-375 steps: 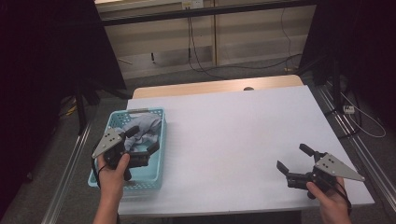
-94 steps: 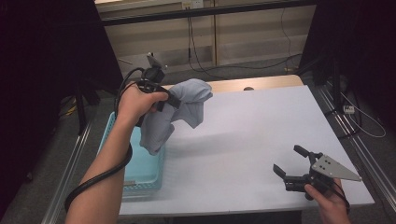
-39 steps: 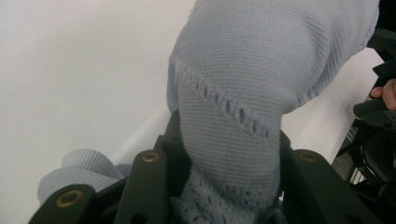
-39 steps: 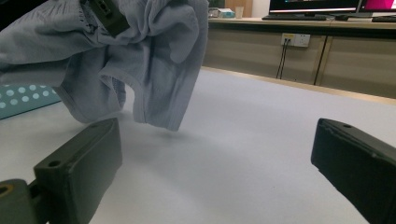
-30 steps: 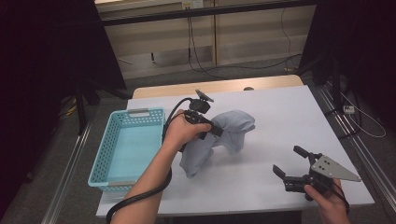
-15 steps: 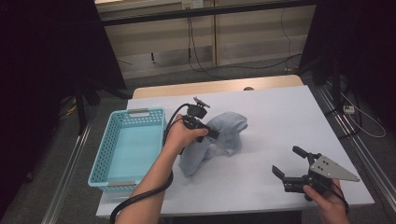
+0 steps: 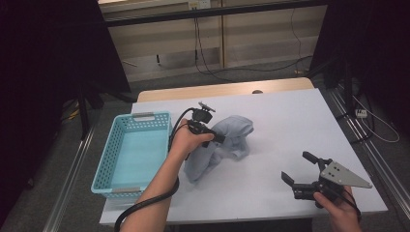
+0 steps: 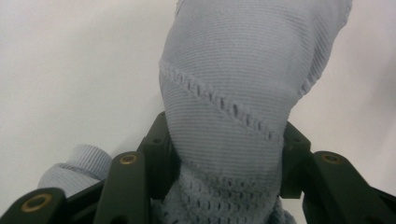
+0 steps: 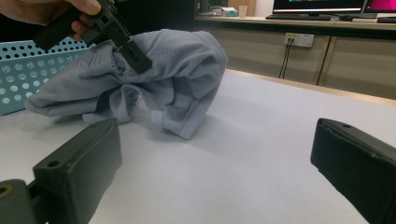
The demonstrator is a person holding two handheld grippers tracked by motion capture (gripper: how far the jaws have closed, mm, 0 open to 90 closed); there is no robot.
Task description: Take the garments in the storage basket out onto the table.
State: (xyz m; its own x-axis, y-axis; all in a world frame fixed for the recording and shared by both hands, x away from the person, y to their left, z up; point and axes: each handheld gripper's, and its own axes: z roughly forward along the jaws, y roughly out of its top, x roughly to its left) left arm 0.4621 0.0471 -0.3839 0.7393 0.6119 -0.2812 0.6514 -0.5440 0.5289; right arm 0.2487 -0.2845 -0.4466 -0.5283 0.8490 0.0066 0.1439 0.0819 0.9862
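**A:** Where is the grey knit garment [image 7: 227, 140] now?

**B:** It sits heaped on the white table [image 7: 290, 116], a little to the right of the blue basket [image 7: 130, 150] and well clear of it. Part of the cloth humps up and the rest trails toward the table's near edge, so it looks set down rather than spread.

**A:** Why does it bunch like that?

**B:** The left gripper [image 7: 215, 137] comes at it from the basket side, and a fold of the knit runs up between its black jaws. In the left gripper view the cloth [image 8: 233, 93] fills the gap between them. The jaws have just been opening, with that fold between them, so I judge the grip is being let go to leave the garment on the table. From these views I cannot tell whether the pads press on the cloth at this instant.

**A:** And the other hand?

**B:** The right gripper [image 7: 302, 171] waits near the table's near right corner, well apart from the garment, jaws spread wide and grasping nothing. It points toward the heap [image 9: 140, 79], likely ready to take a hem once the left lets go.

**A:** The basket?

**B:** It has nothing in it, which fits the garment being the thing in hand.
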